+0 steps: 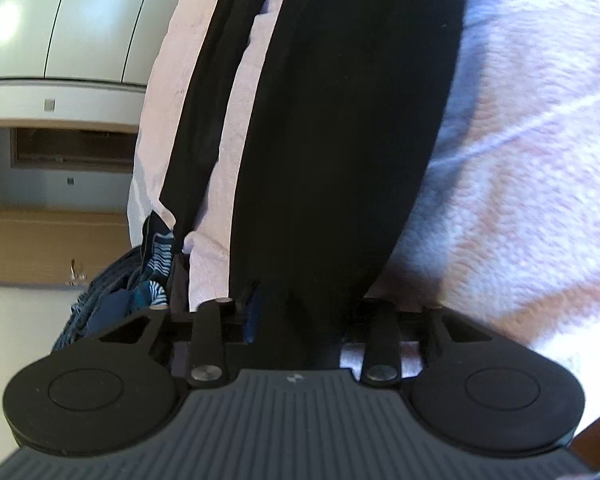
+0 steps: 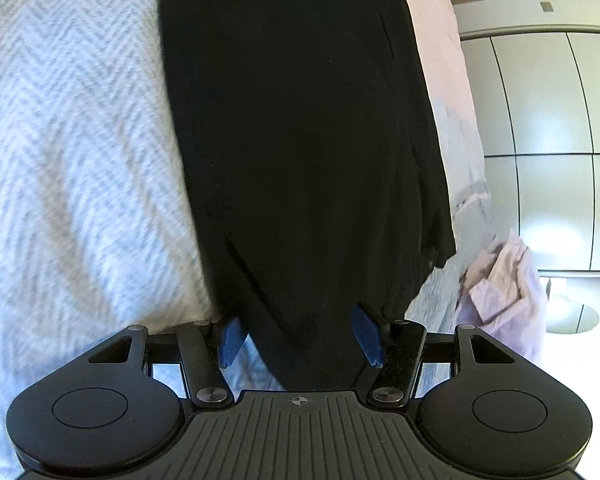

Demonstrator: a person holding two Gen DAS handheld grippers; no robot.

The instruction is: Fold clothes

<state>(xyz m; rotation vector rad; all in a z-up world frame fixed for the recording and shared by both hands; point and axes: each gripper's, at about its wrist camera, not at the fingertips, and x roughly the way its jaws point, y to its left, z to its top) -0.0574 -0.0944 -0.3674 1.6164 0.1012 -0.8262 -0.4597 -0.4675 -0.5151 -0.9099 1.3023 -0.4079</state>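
1. The black garment (image 2: 300, 140) lies stretched across the herringbone bed cover (image 2: 80, 140), filling the centre of both wrist views.
2. The left gripper (image 1: 288, 320) looks clamped on the garment's near edge, cloth bunched between its fingers.
3. The right gripper (image 2: 300, 336) stands part open, blue pads (image 2: 366, 336) flanking the cloth; whether they pinch is unclear.
4. Best to secure both corners evenly, then lift together so the fold lands square.

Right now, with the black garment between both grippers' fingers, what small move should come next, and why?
Probably close the right gripper on the black garment: its blue fingers flank the cloth with a gap showing, while the left gripper looks clamped on it.
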